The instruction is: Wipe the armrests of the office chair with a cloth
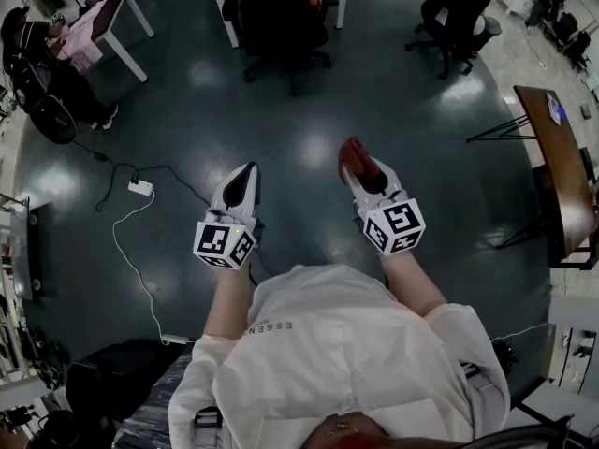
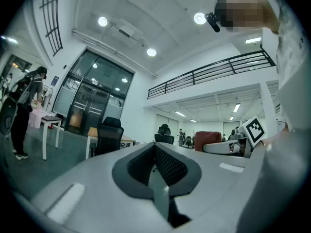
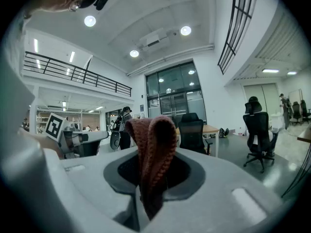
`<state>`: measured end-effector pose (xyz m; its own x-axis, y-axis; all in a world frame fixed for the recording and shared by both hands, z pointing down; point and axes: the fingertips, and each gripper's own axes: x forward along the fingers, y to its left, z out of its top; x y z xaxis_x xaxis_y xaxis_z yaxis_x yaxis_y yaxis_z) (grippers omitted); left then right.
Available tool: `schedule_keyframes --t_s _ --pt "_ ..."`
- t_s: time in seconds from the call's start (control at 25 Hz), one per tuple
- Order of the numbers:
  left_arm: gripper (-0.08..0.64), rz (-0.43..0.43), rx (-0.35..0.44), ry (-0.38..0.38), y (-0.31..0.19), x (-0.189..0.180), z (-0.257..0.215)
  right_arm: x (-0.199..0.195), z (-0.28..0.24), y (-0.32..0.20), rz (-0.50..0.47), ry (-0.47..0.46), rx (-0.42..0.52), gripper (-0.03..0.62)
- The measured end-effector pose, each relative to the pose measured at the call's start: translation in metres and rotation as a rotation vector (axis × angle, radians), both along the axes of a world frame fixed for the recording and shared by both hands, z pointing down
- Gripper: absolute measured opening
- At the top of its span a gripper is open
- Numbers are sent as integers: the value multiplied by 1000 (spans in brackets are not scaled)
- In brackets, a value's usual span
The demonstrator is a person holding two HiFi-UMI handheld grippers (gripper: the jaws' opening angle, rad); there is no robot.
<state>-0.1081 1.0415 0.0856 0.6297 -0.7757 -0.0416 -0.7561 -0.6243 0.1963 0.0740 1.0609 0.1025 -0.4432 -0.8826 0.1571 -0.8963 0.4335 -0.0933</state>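
My right gripper (image 1: pixel 353 151) is shut on a reddish-brown knitted cloth (image 1: pixel 357 160), which sticks up folded between the jaws (image 3: pixel 151 149) in the right gripper view. My left gripper (image 1: pixel 247 168) is shut with nothing in it; its black pads (image 2: pixel 154 165) meet. Both are held side by side over the dark floor, a little apart. A black office chair (image 1: pixel 281 21) stands well ahead at the top of the head view, by a desk, and shows small in the left gripper view as the chair (image 2: pixel 109 135) and in the right gripper view as the chair (image 3: pixel 192 132).
A second black chair (image 1: pixel 456 17) stands at the upper right. A brown table (image 1: pixel 562 166) is at the right edge. A white desk (image 1: pixel 117 17) and a person (image 1: pixel 42 59) are at upper left. A power strip with cables (image 1: pixel 140 187) lies on the floor left.
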Motion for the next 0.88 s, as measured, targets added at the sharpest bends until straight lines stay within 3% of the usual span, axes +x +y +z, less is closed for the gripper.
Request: schedule_keyframes --t_s 0.56,0.88 --pt "8 2 -3 -1 -5 -16 6 -15 5 -8 8 20 -13 77" --pt "8 -30 -12 -6 -17 -61 17 -38 12 -29 38 -25 -16 75"
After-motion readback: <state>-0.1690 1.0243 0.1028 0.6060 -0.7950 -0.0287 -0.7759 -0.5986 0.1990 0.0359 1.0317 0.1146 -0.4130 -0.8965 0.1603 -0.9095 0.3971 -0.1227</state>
